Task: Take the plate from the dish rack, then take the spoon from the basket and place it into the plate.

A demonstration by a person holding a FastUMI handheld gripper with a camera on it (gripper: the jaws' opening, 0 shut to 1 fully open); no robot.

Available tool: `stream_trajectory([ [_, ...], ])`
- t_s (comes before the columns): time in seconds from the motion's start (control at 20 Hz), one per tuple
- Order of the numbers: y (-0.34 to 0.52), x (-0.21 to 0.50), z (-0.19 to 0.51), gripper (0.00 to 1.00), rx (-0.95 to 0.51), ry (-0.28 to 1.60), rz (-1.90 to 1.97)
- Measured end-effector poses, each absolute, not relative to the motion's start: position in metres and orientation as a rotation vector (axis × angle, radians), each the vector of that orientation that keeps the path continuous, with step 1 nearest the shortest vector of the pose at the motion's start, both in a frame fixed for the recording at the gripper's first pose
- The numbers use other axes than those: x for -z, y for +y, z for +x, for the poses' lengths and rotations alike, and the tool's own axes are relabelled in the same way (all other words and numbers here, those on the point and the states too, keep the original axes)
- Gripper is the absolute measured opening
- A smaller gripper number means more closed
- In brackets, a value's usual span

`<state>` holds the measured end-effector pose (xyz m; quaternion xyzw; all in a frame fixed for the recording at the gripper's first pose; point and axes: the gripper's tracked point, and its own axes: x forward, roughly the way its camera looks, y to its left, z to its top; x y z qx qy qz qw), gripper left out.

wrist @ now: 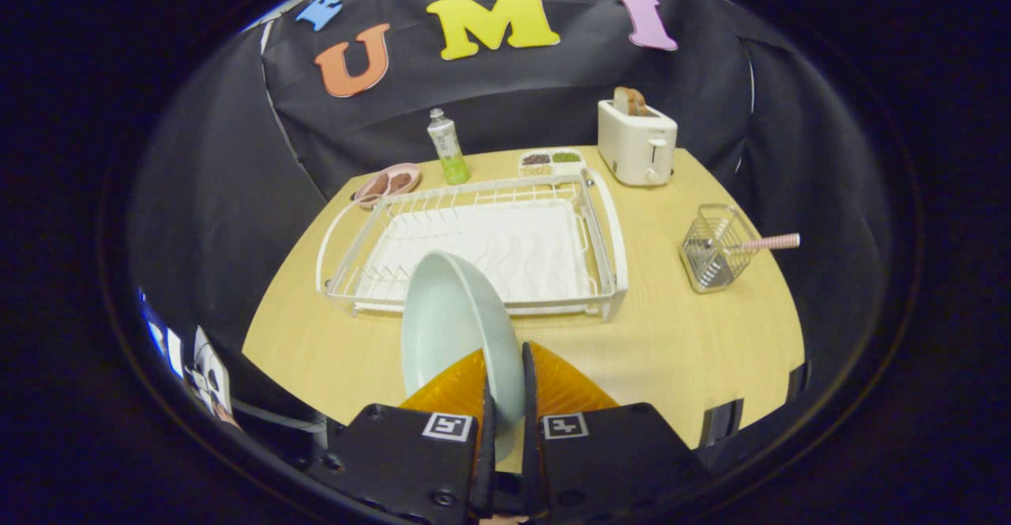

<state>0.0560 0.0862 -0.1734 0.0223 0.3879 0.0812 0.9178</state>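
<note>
tool (505,399) clamped on the plate (454,324) rim, held before the dish rack (608,249)

gripper (505,383) camera, facing forward over table (679,335)

Even overhead light, soft shadows, sharp centre, strong fisheye bending and darkening toward the edges

- I can read no words or numbers on any object here.
- Two square black-and-white coded markers (447,427) sit on the gripper (505,367), whose fingers pinch the pale green round plate (450,328).
- The print on the white-and-green tube (448,146) is too small for me to read.
</note>
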Motion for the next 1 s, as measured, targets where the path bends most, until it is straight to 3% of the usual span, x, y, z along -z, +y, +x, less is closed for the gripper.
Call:
stream_trajectory([
  [0.55, 0.055, 0.268, 0.053, 0.23, -0.293, 0.854, 0.198],
  [0.75, 0.044, 0.287, 0.054, 0.29, -0.318, 0.878, 0.223],
  [1.0, 0.012, 0.286, 0.064, 0.44, -0.199, 0.738, 0.028],
])
